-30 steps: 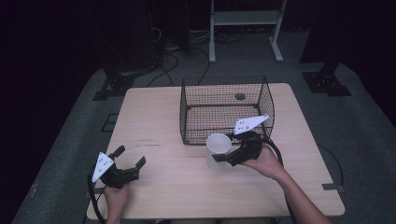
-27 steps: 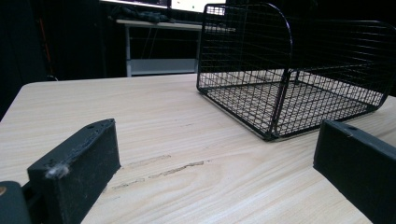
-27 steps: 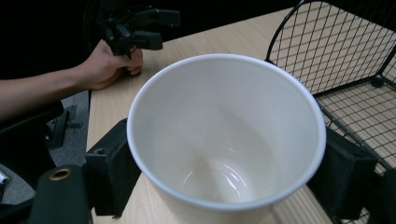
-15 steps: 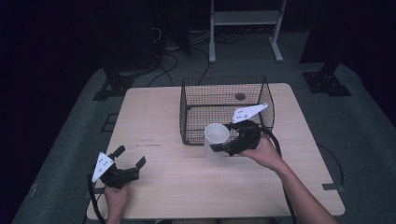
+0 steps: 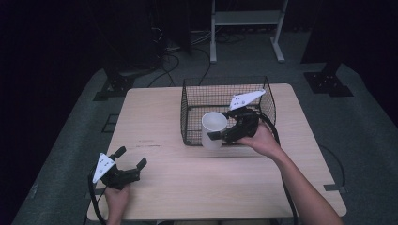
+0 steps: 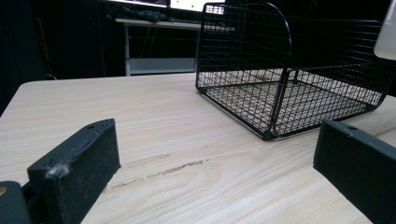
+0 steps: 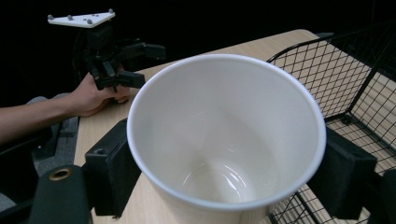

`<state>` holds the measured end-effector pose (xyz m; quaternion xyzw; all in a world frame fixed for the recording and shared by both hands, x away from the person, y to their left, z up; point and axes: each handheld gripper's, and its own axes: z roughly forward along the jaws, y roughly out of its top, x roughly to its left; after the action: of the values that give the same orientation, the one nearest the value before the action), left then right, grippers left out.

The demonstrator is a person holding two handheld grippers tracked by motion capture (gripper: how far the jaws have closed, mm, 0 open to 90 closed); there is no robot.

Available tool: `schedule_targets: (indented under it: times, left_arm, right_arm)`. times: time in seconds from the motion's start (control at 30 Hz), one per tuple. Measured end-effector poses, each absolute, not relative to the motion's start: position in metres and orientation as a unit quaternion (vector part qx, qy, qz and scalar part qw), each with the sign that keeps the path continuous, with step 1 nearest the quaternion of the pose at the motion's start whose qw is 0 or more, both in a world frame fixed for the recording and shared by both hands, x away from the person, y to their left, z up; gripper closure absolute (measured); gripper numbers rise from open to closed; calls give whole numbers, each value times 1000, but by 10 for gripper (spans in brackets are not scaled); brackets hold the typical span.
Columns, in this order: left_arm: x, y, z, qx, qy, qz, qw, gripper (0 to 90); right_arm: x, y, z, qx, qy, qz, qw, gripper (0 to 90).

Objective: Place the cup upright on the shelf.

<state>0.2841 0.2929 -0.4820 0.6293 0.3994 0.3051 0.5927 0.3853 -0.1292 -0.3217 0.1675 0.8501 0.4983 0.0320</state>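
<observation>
My right gripper is shut on a white paper cup, held upright above the table at the front wall of a black wire basket. In the right gripper view the black jaws press both sides of the empty cup, just below its rim, with the basket to the right. My left gripper rests at the table's front left with its jaws open and nothing between them. From the left gripper view the basket stands ahead, and bare wood lies between the wide-apart jaws.
The light wooden table has a scuff mark ahead of the left gripper. A small dark object lies at the basket's far side. Dark floor, cables and a white stand lie beyond the table.
The right gripper has lifted the cup and carried it away from the person, up against the basket's front wall. The left gripper has stayed where it was.
</observation>
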Motion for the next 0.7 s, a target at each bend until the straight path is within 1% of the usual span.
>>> schedule_targets:
  times: [0.7]
  left_arm:
    - [284,293,-482,630,399,305,593,0]
  right_arm:
    - [426,-129,-305,187,844,501,24,192]
